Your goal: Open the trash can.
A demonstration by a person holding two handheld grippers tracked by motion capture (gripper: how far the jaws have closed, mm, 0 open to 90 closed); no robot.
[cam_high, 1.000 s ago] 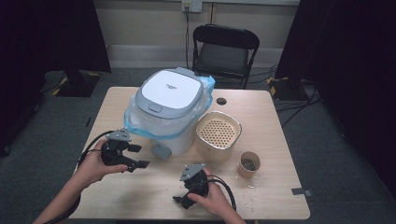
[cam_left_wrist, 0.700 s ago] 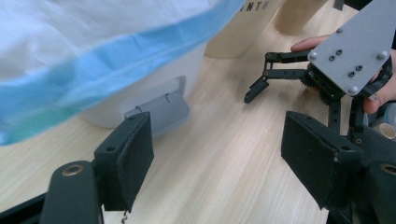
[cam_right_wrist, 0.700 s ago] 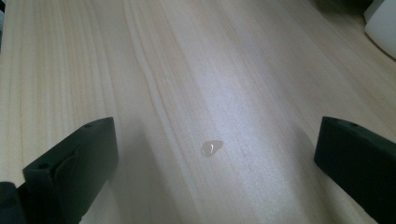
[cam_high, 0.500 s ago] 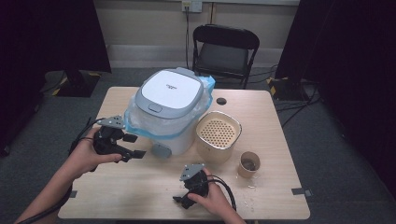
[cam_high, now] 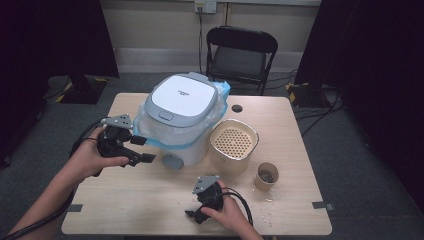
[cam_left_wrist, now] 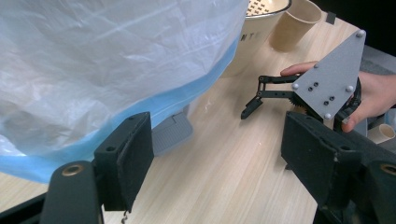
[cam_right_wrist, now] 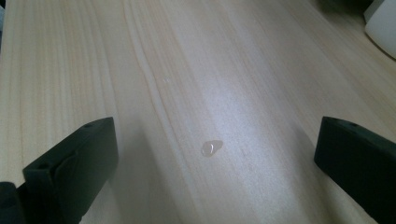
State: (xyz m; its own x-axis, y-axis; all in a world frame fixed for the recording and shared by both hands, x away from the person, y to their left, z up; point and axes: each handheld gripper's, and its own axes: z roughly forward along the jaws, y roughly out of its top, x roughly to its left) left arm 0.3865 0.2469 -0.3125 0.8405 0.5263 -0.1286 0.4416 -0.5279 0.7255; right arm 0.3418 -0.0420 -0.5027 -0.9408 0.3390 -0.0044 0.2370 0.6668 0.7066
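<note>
left gripper (cam_high: 134,150): jaws spread, empty, just beside the plastic bag (cam_left_wrist: 107,65) that wraps the white appliance (cam_high: 181,117) toward the table's (cam_high: 150,200) far left. right gripper (cam_high: 200,212): jaws spread, empty, near the front edge above a water drop (cam_right_wrist: 211,147). judgement: lid closed, bag ungrasped; no step appears done.

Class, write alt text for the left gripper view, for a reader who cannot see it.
The left gripper hangs open over a wooden table, beside a plastic-wrapped appliance. Opposite, a hand holds the right gripper.
</note>
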